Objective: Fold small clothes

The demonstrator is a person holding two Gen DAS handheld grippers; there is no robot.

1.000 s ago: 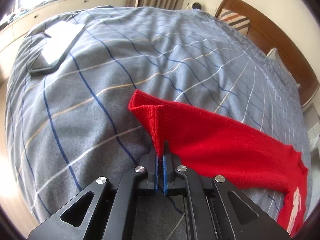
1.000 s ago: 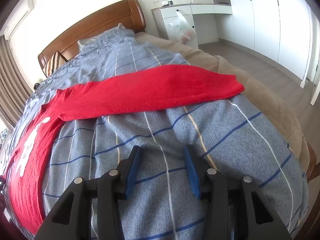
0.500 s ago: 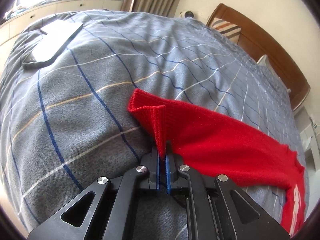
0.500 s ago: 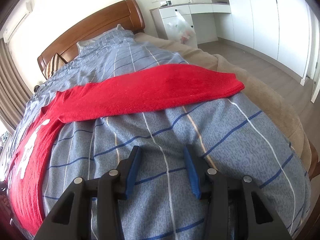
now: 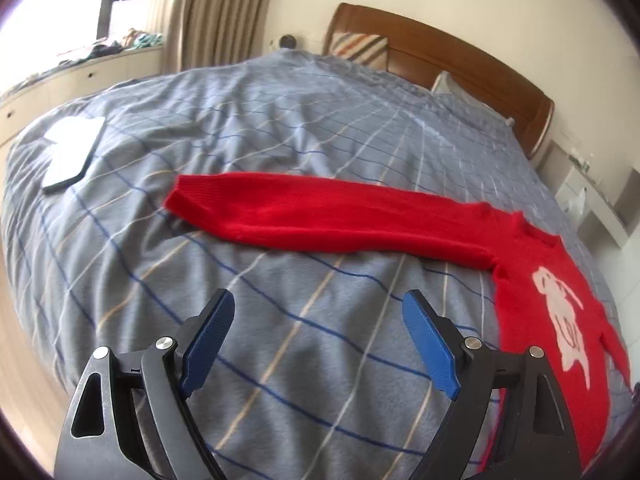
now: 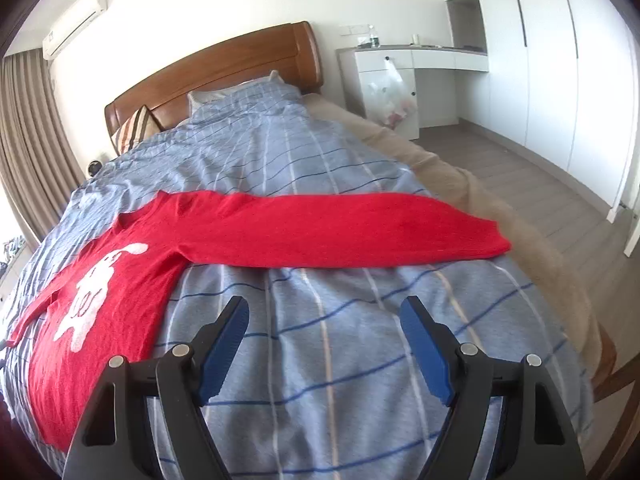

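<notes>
A small red sweater (image 5: 528, 292) with a white animal print lies flat on the blue plaid bed cover (image 5: 280, 120). In the left wrist view one sleeve (image 5: 320, 216) stretches left, its cuff at the far left. My left gripper (image 5: 318, 324) is open and empty, above the cover short of that sleeve. In the right wrist view the sweater body (image 6: 100, 292) lies at the left and its other sleeve (image 6: 340, 232) stretches right toward the bed's edge. My right gripper (image 6: 324, 328) is open and empty, above the cover short of that sleeve.
A white and dark flat object (image 5: 70, 152) lies on the cover at the far left. A wooden headboard (image 6: 216, 72) with pillows stands at the back. The bed's right edge (image 6: 520, 220) drops to the floor. A white desk (image 6: 400, 76) and wardrobes stand beyond.
My left gripper let go of the sleeve cuff, opened wide and drew back and up. The sleeve now lies flat. My right gripper opened wider and also drew back.
</notes>
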